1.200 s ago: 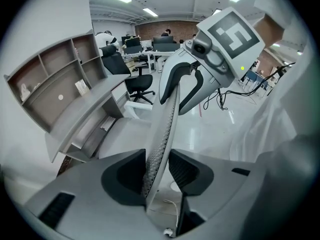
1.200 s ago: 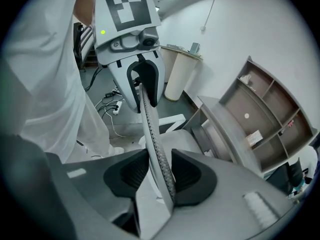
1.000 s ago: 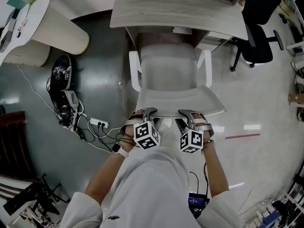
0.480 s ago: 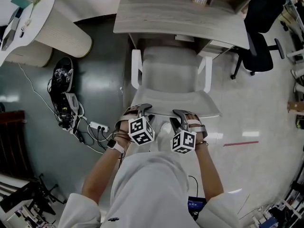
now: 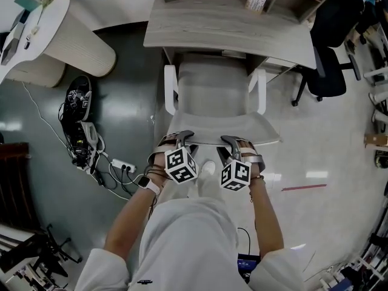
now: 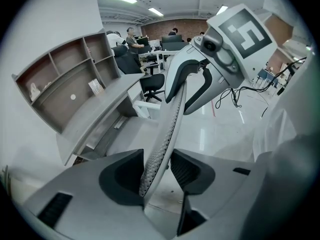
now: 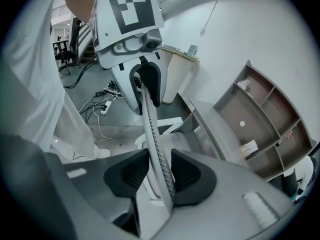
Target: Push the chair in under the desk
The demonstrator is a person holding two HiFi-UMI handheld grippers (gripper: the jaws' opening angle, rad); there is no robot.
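**Both claws grip the chair's back**

Left claw (image 6: 159,170) and right claw (image 7: 156,176) each clench the top rim of the white chair (image 5: 215,96), their jaws having just eased wider. The chair stands at 12 o'clock, its front tucked under the bench (image 5: 230,23). The label on a small box (image 5: 255,0) is too small to read.

Round white tabletop (image 5: 33,26) on ribbed beige cylinder base (image 5: 82,44), upper left. Black sneaker (image 5: 77,96) on dark grey floor (image 5: 127,108) below it. White power strip (image 5: 119,162) among tangled black and white cables, near sneaker. Black swivel office chair (image 5: 330,47) at right. Thin red strip (image 5: 303,187) on pale glossy floor.
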